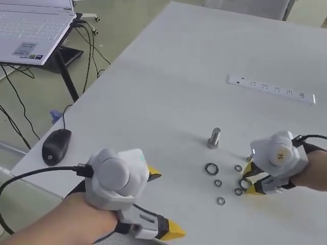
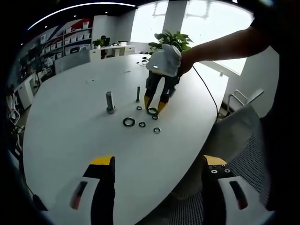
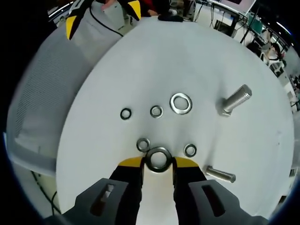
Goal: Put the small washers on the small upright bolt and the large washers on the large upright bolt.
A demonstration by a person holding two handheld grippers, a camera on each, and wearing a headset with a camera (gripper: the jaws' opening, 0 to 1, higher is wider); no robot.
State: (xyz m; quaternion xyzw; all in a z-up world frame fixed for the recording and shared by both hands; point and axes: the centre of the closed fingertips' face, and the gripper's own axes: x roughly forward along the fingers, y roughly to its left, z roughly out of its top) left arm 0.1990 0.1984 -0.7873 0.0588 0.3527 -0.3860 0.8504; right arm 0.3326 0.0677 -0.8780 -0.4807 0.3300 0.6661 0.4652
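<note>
Currently right claw pinches a large washer flat on the counter; large upright bolt stands near, far-left of it; left claw wide, well apart.

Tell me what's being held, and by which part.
The right gripper pinches a large washer by opposite sides of its outer rim; the left gripper holds nothing.

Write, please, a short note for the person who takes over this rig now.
Left gripper: open, empty, away from the washers.
Right gripper: shut on a large washer that lies on the table.
The other large washer and four small washers lie loose near the large bolt and small bolt, both upright and bare.
Done: nothing threaded. Left: all six washers.
</note>
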